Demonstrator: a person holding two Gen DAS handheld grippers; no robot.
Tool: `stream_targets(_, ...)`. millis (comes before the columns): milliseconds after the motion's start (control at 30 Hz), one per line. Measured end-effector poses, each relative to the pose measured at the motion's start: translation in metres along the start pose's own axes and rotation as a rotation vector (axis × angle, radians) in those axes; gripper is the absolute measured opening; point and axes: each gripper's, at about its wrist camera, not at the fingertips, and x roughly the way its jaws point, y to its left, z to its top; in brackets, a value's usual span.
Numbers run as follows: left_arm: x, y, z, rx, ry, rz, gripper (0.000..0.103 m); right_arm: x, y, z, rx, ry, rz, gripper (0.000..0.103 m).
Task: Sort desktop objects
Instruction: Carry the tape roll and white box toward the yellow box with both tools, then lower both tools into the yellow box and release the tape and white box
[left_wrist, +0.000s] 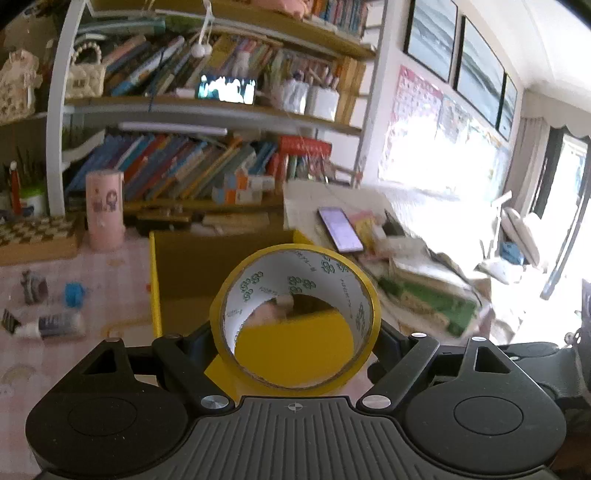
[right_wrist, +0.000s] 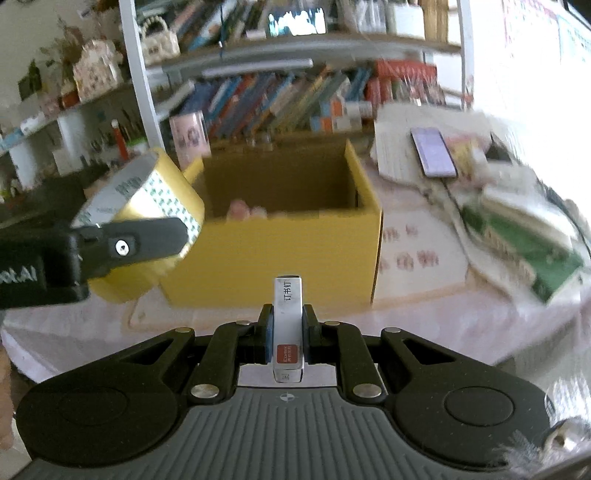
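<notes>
Both grippers carry loads toward the yellow box (right_wrist: 280, 254): the left gripper (left_wrist: 295, 332) clamps the tape roll (left_wrist: 295, 317) beside its left corner, while the right gripper (right_wrist: 287, 332) pinches the staple box (right_wrist: 287, 325) before its front wall.

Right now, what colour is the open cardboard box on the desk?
Yellow outside, brown inside; the box shows best in the right wrist view.

My left wrist view looks slightly down, close over the yellow box (left_wrist: 258, 258); my right wrist view faces it from nearer its front. Both share the bookshelf (left_wrist: 207, 110) and phone (left_wrist: 340, 229).
</notes>
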Motion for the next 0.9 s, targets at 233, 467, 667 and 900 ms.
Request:
stream_targets(233, 0.02, -0.002, 0.033, 0.001, -0.079, 0.05, 0.086, 0.008, -0.019, 0.052, -0.07, -0.13, 0.05, 0.013)
stream_targets(467, 0.057, 0.008, 0.049, -0.007, -0.078, 0.103, 0.086, 0.038, -0.032, 0.086, -0.135, -0.18, 0.054, 0.014)
stream_targets(667, 0.087, 0.017, 0.049, -0.004, -0.041, 0.155, 0.086, 0.073, -0.046, 0.104, -0.172, -0.151, 0.042, 0.013)
stream_targets(900, 0.119, 0.024, 0.041, 0.014, 0.047, 0.183, 0.086, 0.107, -0.054, 0.119, -0.242, -0.113, 0.05, 0.013)
